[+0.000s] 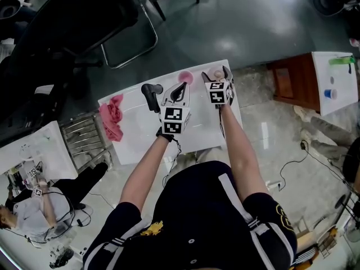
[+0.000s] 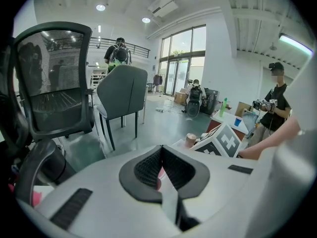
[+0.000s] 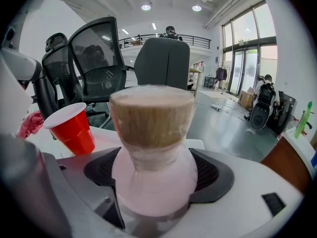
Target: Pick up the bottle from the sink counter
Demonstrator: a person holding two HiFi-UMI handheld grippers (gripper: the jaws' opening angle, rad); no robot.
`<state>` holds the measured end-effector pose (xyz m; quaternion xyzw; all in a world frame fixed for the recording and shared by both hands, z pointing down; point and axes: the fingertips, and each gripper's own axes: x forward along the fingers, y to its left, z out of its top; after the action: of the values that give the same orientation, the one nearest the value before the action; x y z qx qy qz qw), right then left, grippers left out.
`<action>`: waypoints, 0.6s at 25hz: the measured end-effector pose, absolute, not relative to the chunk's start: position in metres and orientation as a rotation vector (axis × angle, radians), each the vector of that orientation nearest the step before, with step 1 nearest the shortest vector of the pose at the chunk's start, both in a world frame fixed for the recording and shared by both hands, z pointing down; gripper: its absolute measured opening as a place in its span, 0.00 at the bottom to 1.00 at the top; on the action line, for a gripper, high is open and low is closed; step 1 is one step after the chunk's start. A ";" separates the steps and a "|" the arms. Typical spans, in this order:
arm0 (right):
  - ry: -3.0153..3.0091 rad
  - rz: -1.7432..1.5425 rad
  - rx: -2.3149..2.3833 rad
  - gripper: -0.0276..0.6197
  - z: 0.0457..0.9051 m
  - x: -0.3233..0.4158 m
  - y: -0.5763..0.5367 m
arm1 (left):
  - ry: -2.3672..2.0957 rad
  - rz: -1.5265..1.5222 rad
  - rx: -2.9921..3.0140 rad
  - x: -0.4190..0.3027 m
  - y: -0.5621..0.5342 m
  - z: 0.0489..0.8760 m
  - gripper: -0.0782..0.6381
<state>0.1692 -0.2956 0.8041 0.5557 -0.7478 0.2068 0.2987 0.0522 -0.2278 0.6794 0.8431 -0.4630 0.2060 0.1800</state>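
A pink bottle (image 3: pixel 151 172) with a tan cork-like cap fills the right gripper view, and my right gripper (image 3: pixel 151 185) is shut on its rounded body. In the head view the bottle (image 1: pixel 217 75) and right gripper (image 1: pixel 217 79) are at the far edge of the white sink counter (image 1: pixel 138 136). My left gripper (image 1: pixel 179 91) hovers just left of it, with its jaws together and nothing held. In the left gripper view, that left gripper (image 2: pixel 161 170) shows its dark pads meeting. The bottle's cap (image 2: pixel 191 140) peeks beside the right gripper's marker cube (image 2: pixel 220 142).
A red cup (image 3: pixel 72 128) stands on the counter left of the bottle, also visible as the cup (image 1: pixel 185 77) from above. A black faucet (image 1: pixel 151 94) and a pink cloth (image 1: pixel 111 120) lie further left. Office chairs (image 3: pixel 99 68) stand beyond the counter.
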 end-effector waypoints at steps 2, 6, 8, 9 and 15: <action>-1.985 0.542 1.475 0.70 0.805 0.169 -0.295 | -1.301 0.586 2.385 0.054 -0.226 0.680 0.13; -1.983 0.526 1.463 0.70 0.804 0.170 -0.298 | -1.295 0.589 2.383 0.056 -0.225 0.680 0.13; -1.982 0.536 1.463 0.70 0.804 0.169 -0.297 | -1.297 0.587 2.385 0.056 -0.224 0.679 0.13; -1.981 0.543 1.462 0.70 0.805 0.169 -0.296 | -1.298 0.588 2.386 0.055 -0.224 0.678 0.13; -1.983 0.553 1.467 0.70 0.803 0.173 -0.298 | -1.297 0.608 2.417 0.055 -0.217 0.662 0.13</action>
<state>0.1726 -0.2977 0.8034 0.5533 -0.7478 0.2085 0.3019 0.0553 -0.2173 0.6622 0.8485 -0.4552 0.2135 0.1651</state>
